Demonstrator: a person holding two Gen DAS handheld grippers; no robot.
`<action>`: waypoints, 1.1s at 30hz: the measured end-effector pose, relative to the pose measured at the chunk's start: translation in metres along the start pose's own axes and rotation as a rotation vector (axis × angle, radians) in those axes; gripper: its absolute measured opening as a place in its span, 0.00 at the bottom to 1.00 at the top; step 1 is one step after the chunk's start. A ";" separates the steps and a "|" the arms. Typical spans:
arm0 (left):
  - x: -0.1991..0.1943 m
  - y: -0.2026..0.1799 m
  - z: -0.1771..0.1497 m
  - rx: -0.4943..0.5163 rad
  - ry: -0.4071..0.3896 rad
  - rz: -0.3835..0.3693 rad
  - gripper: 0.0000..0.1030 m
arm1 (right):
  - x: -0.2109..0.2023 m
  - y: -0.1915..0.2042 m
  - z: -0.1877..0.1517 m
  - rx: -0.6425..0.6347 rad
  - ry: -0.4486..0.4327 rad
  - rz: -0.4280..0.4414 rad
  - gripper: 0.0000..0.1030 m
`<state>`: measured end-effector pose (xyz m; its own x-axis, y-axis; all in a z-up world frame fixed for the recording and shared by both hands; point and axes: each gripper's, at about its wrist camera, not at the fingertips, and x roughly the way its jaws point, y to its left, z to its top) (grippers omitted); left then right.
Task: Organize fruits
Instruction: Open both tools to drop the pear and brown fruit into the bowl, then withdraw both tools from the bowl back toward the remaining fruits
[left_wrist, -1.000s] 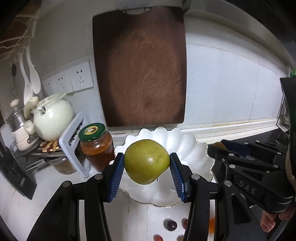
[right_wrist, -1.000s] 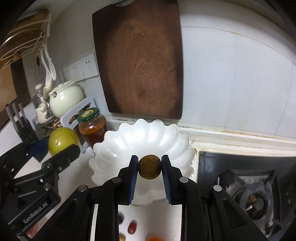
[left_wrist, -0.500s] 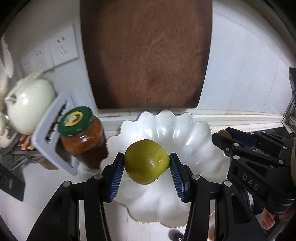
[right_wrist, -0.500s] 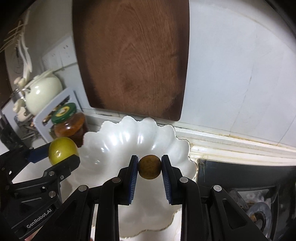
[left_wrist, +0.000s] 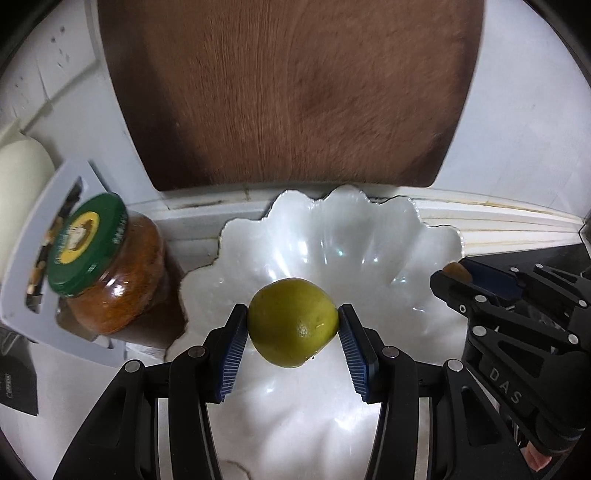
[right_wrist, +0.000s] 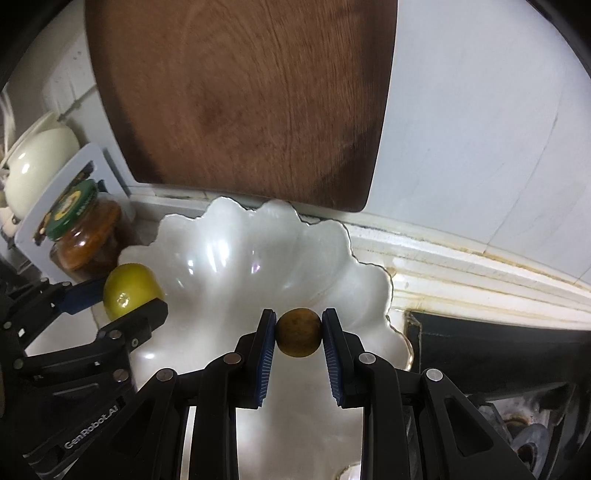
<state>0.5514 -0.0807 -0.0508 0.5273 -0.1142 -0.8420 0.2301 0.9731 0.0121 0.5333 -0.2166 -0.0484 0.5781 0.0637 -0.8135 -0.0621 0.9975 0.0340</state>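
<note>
My left gripper (left_wrist: 293, 332) is shut on a yellow-green round fruit (left_wrist: 293, 322), held over the near half of a white scalloped bowl (left_wrist: 343, 243). My right gripper (right_wrist: 298, 334) is shut on a small brown round fruit (right_wrist: 298, 332), over the right part of the same bowl (right_wrist: 236, 254). In the right wrist view the left gripper (right_wrist: 125, 295) with the green fruit (right_wrist: 131, 290) hangs at the bowl's left rim. In the left wrist view the right gripper (left_wrist: 456, 273) comes in from the right with the brown fruit (left_wrist: 456, 270) just showing. Nothing lies in the bowl.
A dark wooden cutting board (left_wrist: 295, 92) leans on the tiled wall behind the bowl. A jar with a green lid (left_wrist: 107, 273) stands left of the bowl beside a white rack (left_wrist: 22, 258) and a cream teapot (right_wrist: 37, 162). A black stove top (right_wrist: 498, 350) lies to the right.
Both grippers have moved forward and down toward the bowl, which now fills more of each view. The small fruits on the counter have dropped out of sight. Both grips are unchanged.
</note>
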 end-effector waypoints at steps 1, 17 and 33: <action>0.004 0.001 0.001 -0.006 0.014 -0.007 0.48 | 0.004 -0.001 0.001 0.002 0.013 0.005 0.26; 0.046 0.004 -0.001 -0.025 0.133 0.030 0.48 | 0.049 -0.007 0.003 0.036 0.141 0.024 0.27; -0.026 0.001 -0.018 0.011 -0.025 0.156 0.69 | -0.003 -0.011 -0.013 0.051 0.052 -0.036 0.43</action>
<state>0.5233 -0.0734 -0.0380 0.5772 0.0335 -0.8159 0.1528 0.9771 0.1482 0.5215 -0.2283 -0.0536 0.5362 0.0276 -0.8436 0.0006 0.9995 0.0330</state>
